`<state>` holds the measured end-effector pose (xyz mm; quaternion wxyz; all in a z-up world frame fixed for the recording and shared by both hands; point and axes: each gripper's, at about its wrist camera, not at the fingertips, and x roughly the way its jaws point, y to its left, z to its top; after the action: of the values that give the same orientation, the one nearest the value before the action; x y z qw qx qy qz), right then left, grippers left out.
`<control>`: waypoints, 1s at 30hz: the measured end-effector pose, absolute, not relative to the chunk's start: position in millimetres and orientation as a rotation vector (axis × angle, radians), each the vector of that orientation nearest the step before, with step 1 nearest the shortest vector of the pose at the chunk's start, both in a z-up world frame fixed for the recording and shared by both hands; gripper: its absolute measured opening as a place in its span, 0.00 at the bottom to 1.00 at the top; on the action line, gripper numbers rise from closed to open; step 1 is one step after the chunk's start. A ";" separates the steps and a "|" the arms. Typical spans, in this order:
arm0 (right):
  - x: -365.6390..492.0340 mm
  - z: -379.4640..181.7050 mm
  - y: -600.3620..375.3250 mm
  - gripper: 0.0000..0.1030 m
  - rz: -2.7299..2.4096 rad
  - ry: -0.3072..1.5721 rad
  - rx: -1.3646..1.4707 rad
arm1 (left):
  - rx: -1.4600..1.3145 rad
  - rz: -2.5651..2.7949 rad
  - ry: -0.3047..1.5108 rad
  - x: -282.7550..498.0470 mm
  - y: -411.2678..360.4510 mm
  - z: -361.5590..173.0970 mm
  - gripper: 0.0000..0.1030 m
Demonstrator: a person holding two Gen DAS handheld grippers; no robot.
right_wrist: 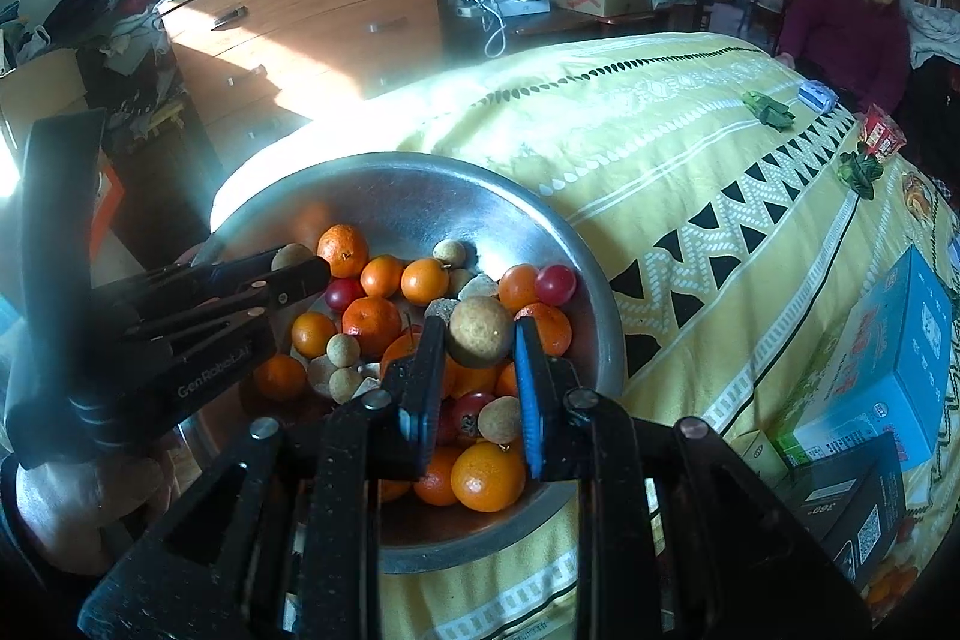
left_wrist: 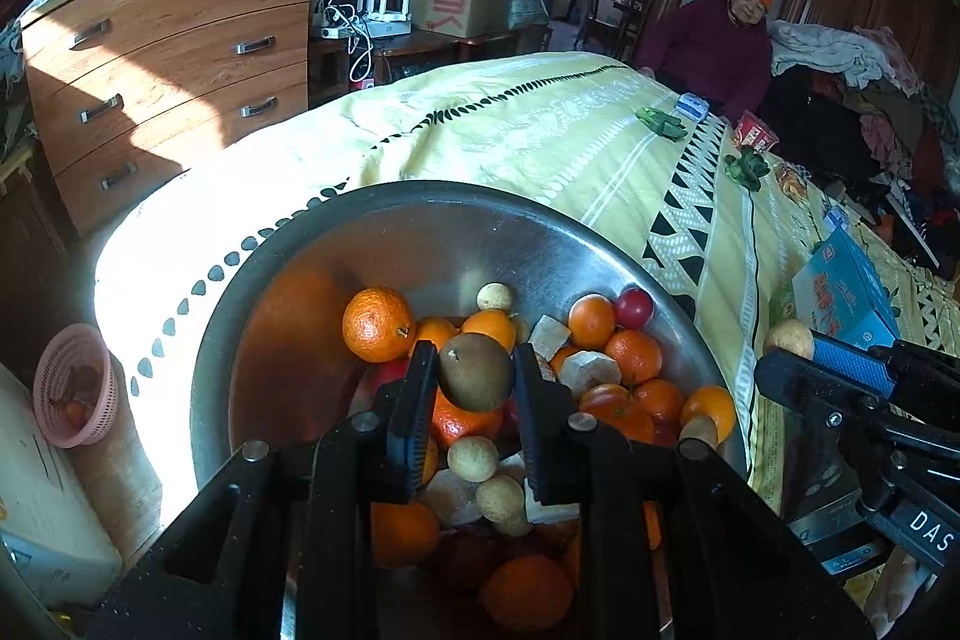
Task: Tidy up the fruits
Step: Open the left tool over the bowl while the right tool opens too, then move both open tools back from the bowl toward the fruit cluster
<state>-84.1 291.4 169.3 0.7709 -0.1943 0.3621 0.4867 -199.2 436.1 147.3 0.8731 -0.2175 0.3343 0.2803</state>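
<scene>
A steel bowl [left_wrist: 384,232] sits on the yellow bedspread, also seen in the right wrist view [right_wrist: 408,184]. It holds several tangerines [left_wrist: 378,323], small tan longans [left_wrist: 473,458], red fruits [left_wrist: 633,307] and pale chunks [left_wrist: 591,370]. My left gripper [left_wrist: 474,370] is shut on a brownish-green round fruit [left_wrist: 474,371] above the bowl; it also shows at the left of the right wrist view [right_wrist: 294,268]. My right gripper [right_wrist: 479,340] is shut on a tan longan [right_wrist: 479,339] over the bowl; in the left wrist view its fingers [left_wrist: 852,364] hold that longan [left_wrist: 789,337].
A blue box [right_wrist: 900,358] and a dark box [right_wrist: 852,514] lie on the bed to the right. Green leaves [right_wrist: 768,107] and red packets [right_wrist: 881,136] lie farther back. A pink basket [left_wrist: 75,385] stands on the floor left. A wooden dresser [left_wrist: 174,64] and a seated person [left_wrist: 714,40] are behind.
</scene>
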 end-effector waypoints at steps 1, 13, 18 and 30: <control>-83.8 169.2 291.8 0.23 1.054 0.785 -0.418 | -0.454 0.588 0.697 -199.2 436.1 147.7 0.25; -93.4 197.3 266.7 0.81 1.034 0.721 -0.380 | -0.447 0.670 0.646 -217.6 429.4 167.1 0.80; -107.4 238.1 187.1 0.81 0.977 0.553 -0.269 | -0.341 0.614 0.439 -239.8 384.3 214.0 0.80; -108.8 241.3 -38.4 0.92 0.453 0.544 -0.191 | -0.287 0.252 0.308 -221.6 230.8 282.5 1.00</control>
<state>-108.8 -38.4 241.3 0.9335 -0.0934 0.2661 0.2215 -221.6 230.8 282.5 0.9700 -0.1421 0.1525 0.1249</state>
